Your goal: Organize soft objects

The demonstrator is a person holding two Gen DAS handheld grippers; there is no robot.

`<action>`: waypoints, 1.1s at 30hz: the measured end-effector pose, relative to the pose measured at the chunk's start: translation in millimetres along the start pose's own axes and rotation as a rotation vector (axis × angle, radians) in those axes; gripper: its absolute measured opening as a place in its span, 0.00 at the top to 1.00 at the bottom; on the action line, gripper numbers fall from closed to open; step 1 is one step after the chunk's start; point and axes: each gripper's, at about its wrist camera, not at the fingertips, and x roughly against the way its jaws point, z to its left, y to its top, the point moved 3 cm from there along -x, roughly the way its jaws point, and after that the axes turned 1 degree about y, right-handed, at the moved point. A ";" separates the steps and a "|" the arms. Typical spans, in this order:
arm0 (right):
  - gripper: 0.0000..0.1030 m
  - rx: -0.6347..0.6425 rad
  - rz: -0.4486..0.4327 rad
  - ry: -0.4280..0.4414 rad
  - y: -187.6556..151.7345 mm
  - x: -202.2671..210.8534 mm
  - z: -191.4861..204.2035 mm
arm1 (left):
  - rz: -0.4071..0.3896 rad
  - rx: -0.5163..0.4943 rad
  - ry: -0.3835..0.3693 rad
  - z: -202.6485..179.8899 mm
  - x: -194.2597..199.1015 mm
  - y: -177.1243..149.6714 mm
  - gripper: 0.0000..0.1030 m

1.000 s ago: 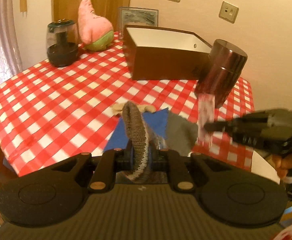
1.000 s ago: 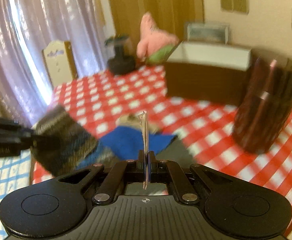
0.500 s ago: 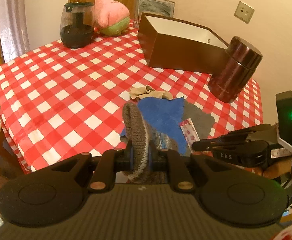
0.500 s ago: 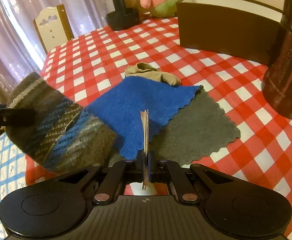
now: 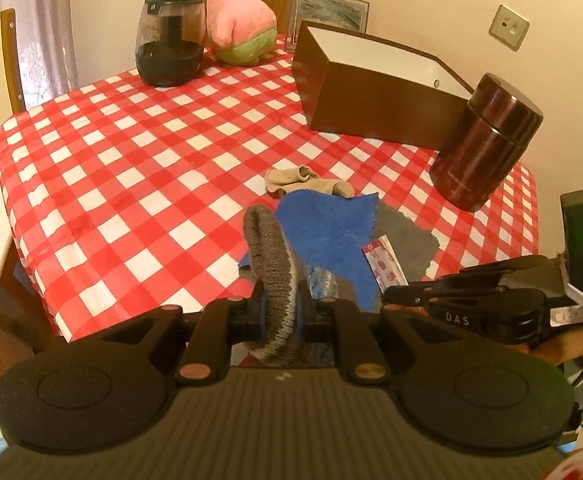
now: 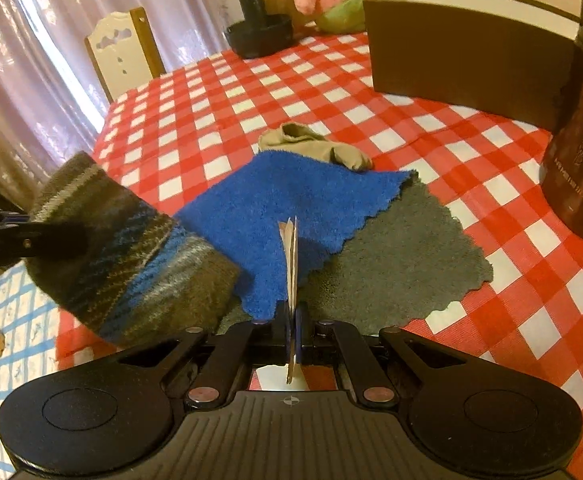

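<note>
My left gripper (image 5: 279,308) is shut on a grey and blue striped knitted sock (image 5: 269,256), held just above the table's near edge. In the right wrist view the same sock (image 6: 131,256) hangs at the left from the left gripper (image 6: 11,236). My right gripper (image 6: 291,328) is shut on a thin flat pink-patterned packet (image 6: 291,256), edge-on over the cloths; the left wrist view shows that packet (image 5: 383,264) face-on. A blue cloth (image 6: 291,196) lies partly over a grey cloth (image 6: 391,256). A beige sock (image 6: 315,146) lies crumpled just beyond them.
A red-checked tablecloth (image 5: 131,180) covers the table. An open brown box (image 5: 371,100) stands at the back right with a dark thermos (image 5: 483,144) leaning by it. A pink plush (image 5: 243,20) and a dark jar (image 5: 169,40) stand at the back. A chair (image 6: 123,56) is at the left.
The right gripper has come down with the packet and now sits low over the blue and grey cloths. The left gripper keeps the striped sock in about the same place, slightly rolled.
</note>
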 end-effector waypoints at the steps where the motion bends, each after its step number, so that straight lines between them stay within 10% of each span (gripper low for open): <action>1: 0.98 0.000 -0.004 0.004 0.1 2.7 -0.4 | -0.004 -0.001 0.002 -1.7 1.2 0.6 0.89; 33: 0.98 -0.039 -0.234 -0.004 32.3 109.6 -4.5 | -0.163 -0.225 -0.059 -65.2 38.1 79.1 0.89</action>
